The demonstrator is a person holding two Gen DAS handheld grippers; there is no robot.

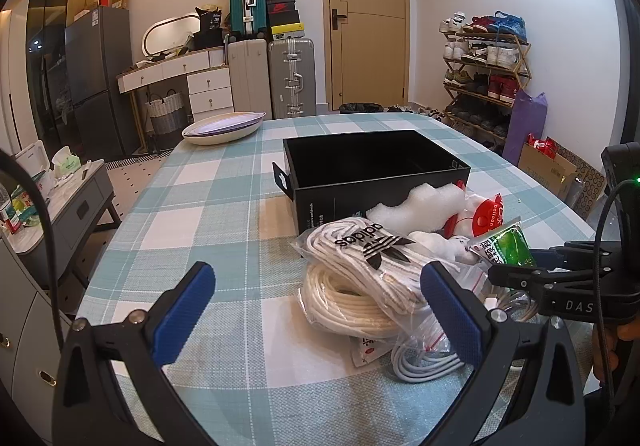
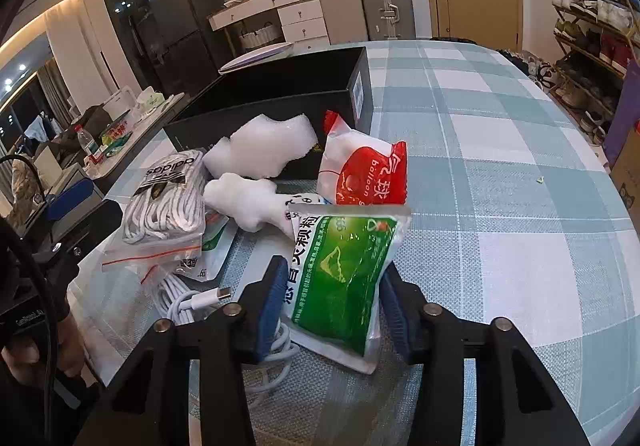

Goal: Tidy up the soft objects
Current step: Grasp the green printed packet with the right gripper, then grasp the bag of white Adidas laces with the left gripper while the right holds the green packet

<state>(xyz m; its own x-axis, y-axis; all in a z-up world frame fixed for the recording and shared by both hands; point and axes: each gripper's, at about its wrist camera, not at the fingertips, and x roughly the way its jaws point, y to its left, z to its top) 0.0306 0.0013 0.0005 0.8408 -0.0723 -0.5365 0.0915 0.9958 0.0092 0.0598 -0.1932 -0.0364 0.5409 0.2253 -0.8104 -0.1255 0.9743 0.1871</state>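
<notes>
Pinching the green powder packet [image 2: 344, 286] between both pads, the right gripper [image 2: 330, 306] holds it tilted above the table. Left gripper [image 1: 316, 310] is spread wide; the adidas lace bag [image 1: 372, 266] lies just beyond its right pad, the black box [image 1: 372, 165] farther.
</notes>
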